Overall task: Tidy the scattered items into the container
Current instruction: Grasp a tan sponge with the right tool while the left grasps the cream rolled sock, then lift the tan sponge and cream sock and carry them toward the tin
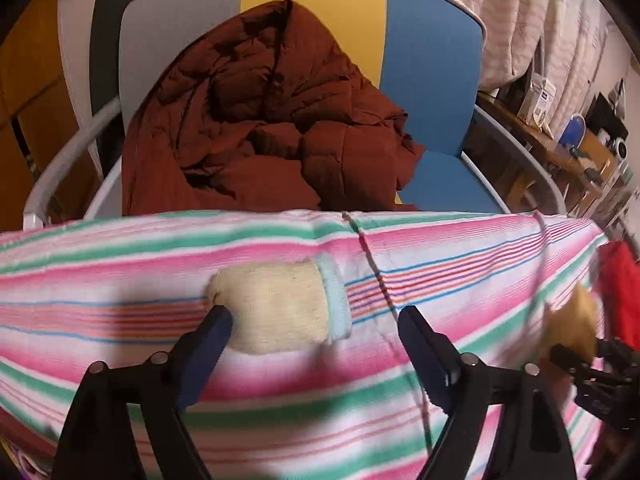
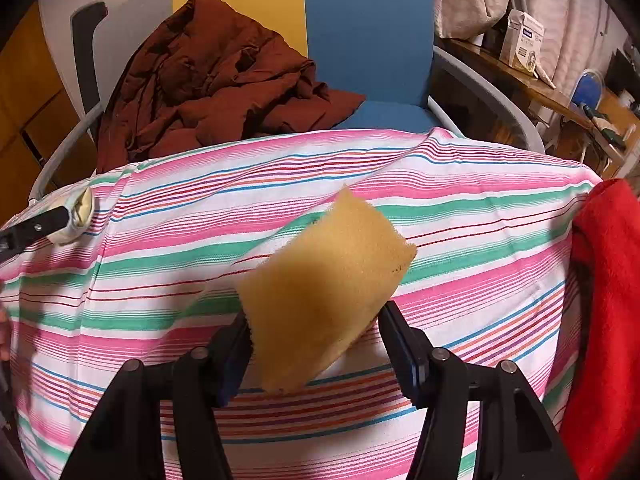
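With its jaws spread wide, the left gripper (image 1: 314, 324) frames a rolled pale sock (image 1: 276, 308) on the striped cloth (image 1: 460, 248), apparently about to close, while the right gripper (image 2: 314, 334) pinches a yellow sponge (image 2: 324, 292) awaiting an unseen container.

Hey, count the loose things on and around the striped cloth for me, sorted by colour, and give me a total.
Yellow or cream: 2, the rolled sock and the sponge
Red: 1, the red cloth at the striped cloth's edge
Brown: 1, the jacket on the chair
Total: 4
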`<state>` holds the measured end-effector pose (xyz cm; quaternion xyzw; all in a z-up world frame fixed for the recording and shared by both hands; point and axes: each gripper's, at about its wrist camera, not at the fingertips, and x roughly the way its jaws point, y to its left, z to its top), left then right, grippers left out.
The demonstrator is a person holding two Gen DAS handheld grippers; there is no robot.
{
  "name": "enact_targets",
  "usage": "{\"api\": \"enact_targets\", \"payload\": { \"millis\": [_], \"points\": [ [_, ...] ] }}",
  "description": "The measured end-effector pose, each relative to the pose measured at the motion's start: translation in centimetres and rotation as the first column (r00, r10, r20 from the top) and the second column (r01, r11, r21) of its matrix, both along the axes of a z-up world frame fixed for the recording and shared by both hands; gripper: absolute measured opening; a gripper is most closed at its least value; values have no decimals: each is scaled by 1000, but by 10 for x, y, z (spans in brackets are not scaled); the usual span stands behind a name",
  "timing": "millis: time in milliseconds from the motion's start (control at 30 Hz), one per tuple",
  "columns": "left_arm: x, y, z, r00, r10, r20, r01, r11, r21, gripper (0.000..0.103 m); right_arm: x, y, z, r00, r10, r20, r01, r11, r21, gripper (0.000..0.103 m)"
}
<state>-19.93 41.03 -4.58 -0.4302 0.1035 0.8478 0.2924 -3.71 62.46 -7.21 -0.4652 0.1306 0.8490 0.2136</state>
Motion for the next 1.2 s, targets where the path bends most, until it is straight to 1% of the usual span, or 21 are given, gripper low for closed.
{"api": "enact_targets", "payload": {
  "millis": [100,200,300,400,433,467,500,567,733,800,833,900,1100,1200],
  "points": [
    [2,6,-3,999,-9,-47,7,999,-38,88,0,0,0,1000,1,0,-1,1000,-1,62],
    [-1,6,-5,998,5,-68,-8,999,-46,88,-1,1,0,1000,0,-1,0,1000,-6,62],
    [-6,5,-11,997,27,-71,-32,997,-68,88,-1,2,0,1000,-3,-4,3,1000,-13,62],
    [-14,0,-22,998,52,-27,-54,996,-65,87,-1,2,1,1000,-5,-4,5,1000,-17,62],
    [-16,-1,-25,998,60,-9,-61,996,-61,86,-1,2,0,1000,-6,-4,6,1000,-18,62],
    [-17,-3,-27,998,62,6,-62,997,-46,80,-1,2,0,1000,-6,-5,6,1000,-19,62],
    [-17,-5,-29,998,60,14,-60,998,-29,77,-1,2,1,1000,-6,-5,6,1000,-20,62],
    [-16,-6,-29,998,69,11,-69,998,-15,71,-1,3,0,1000,-6,-6,6,1000,-23,62],
    [-13,-14,-31,994,103,31,-104,994,45,66,-1,4,-1,1000,-6,-4,6,1000,-27,62],
    [-6,-16,-33,994,107,3,-107,993,47,65,-1,3,-1,1000,-5,-1,5,1000,-27,61],
    [-1,-16,-33,994,103,-21,-103,994,34,64,0,3,-1,1000,-6,-1,6,1000,-27,61],
    [7,-16,-33,994,104,-44,-103,994,23,64,0,3,0,1000,-9,-5,9,999,-32,60],
    [42,-25,-32,992,95,-78,-94,995,20,63,3,8,1,999,-24,-29,22,997,-71,57],
    [59,-35,-32,993,87,-77,-84,995,44,63,5,8,3,999,-28,-36,25,997,-70,57]
  ]
}}
